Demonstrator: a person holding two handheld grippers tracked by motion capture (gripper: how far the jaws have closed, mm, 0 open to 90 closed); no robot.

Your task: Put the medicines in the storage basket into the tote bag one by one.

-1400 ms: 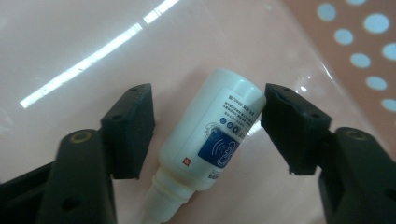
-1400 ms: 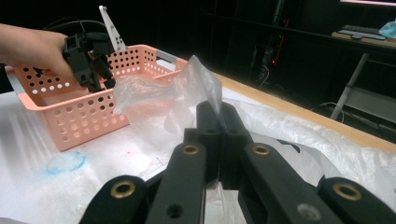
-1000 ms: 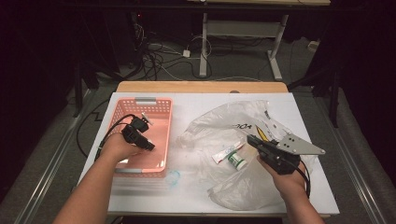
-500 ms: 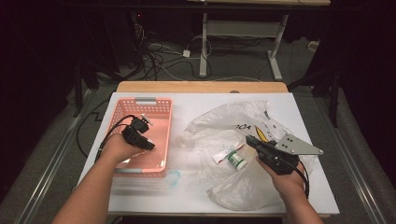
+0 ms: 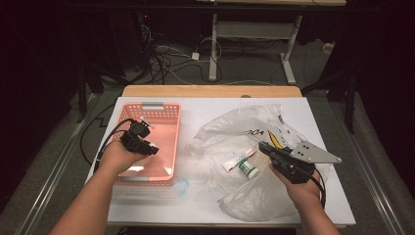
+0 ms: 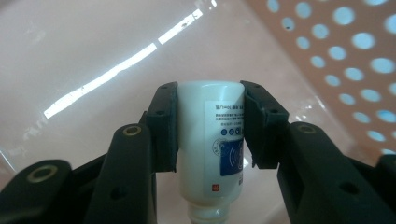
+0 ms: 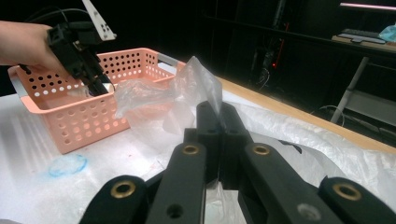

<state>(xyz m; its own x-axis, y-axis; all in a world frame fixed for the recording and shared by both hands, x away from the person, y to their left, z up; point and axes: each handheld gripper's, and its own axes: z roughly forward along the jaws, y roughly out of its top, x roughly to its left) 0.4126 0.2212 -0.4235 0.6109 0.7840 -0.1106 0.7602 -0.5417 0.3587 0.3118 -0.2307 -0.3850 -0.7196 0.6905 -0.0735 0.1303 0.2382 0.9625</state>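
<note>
Left tongs [image 6: 210, 123] gripped the small white plastic bottle with a blue-printed label [image 6: 211, 149]; right tongs [image 7: 218, 122] were closed on the thin clear plastic bag [image 5: 254, 147].

You held the bottle between both pads of the left tongs, inside the pink perforated plastic basket [image 5: 164, 122], just above its floor. In the high view your left tongs [image 5: 142, 142] sat over the basket's left half on the white bench [image 5: 195, 105]. Your right tongs [image 5: 266, 148] rested with their jaws pressed together, pinching a fold of the bag. A white tube [image 5: 238, 159] and a green-capped white bottle [image 5: 248, 169] lay in the bag, just beside the right tongs.
</note>
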